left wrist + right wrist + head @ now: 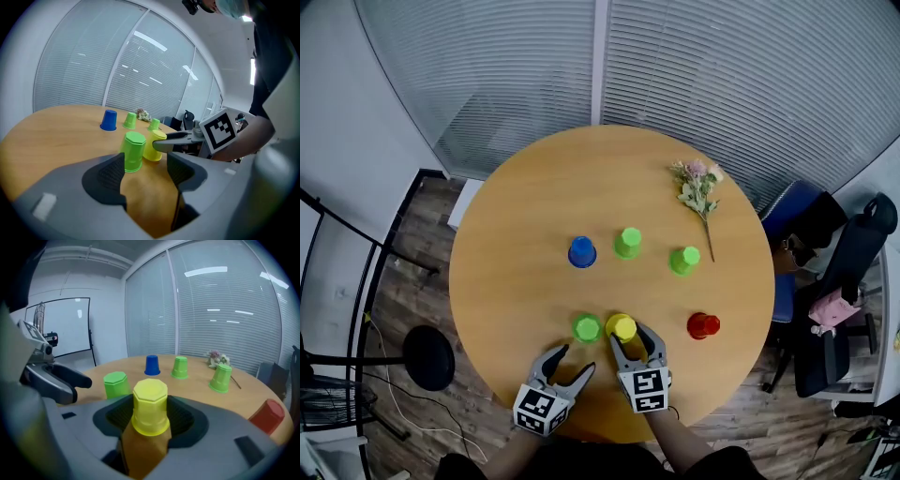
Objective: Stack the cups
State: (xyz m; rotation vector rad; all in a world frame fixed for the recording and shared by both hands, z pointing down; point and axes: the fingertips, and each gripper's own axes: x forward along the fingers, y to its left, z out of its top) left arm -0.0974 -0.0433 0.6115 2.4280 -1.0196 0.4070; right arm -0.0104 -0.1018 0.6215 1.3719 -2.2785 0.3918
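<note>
My right tongs stand spread around the upside-down yellow cup on the table. My left tongs gape empty near a green cup.

A round wooden worktop is seen mid-frame in the head view, standing on a wood-plank floor. The upper frame is filled by glass partitions hung with closed white blinds, in which strip lights are reflected. A white wall is seen at upper left and a black stool at lower left. A blue chair and a black office chair are placed at the right edge.
</note>
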